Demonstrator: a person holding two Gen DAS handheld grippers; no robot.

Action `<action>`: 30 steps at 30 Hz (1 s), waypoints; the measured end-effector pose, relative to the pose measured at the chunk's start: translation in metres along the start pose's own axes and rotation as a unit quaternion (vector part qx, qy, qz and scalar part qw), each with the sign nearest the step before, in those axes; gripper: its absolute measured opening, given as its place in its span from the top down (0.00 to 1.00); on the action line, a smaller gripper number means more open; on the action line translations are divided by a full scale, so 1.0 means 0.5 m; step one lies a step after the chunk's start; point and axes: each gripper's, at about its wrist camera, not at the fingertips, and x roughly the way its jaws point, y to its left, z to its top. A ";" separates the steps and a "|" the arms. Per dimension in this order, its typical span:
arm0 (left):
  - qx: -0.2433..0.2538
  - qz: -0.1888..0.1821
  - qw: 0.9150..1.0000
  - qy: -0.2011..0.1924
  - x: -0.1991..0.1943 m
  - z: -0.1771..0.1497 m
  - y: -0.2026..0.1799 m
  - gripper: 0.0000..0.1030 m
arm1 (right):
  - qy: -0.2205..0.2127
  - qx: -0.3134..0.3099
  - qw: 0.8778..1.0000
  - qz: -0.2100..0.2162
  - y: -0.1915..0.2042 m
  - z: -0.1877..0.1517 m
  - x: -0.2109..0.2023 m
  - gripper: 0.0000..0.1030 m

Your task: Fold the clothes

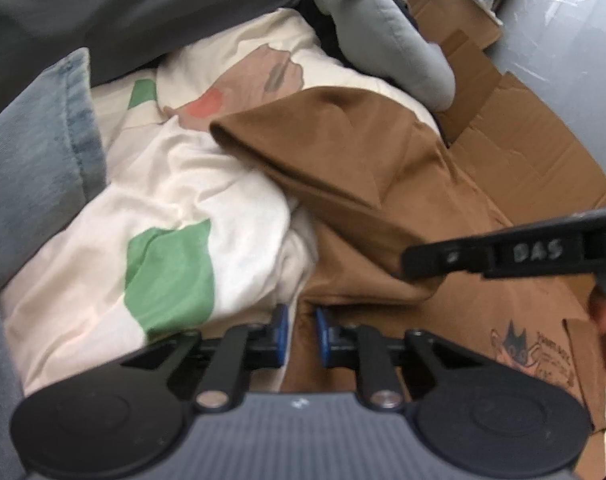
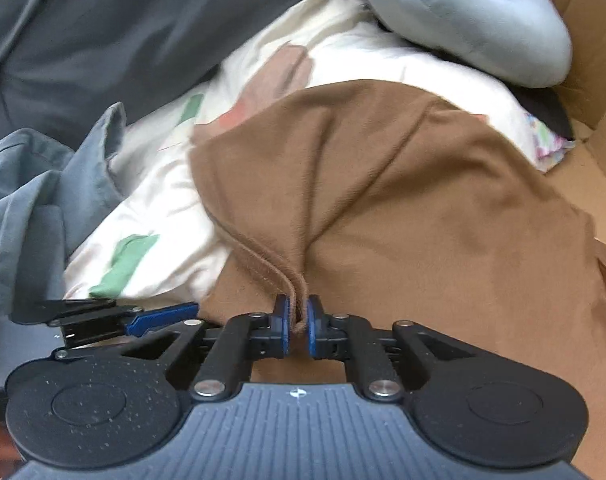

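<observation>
The right gripper [image 2: 298, 326] pinches the brown garment's [image 2: 403, 200] hem, likely to lift it for folding. The left gripper [image 1: 302, 330], fingers nearly together, grips nothing. At twelve o'clock lies the cream garment [image 2: 163, 216].

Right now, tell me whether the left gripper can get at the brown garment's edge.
Probably yes. The left gripper sits right at the brown garment, with nothing between them; the right gripper already pinches its hem further along.
</observation>
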 end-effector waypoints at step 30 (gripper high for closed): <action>-0.013 -0.032 0.999 -0.029 -0.094 0.098 0.001 0.68 | 0.037 0.023 0.999 0.017 -0.030 -0.100 -0.085 0.83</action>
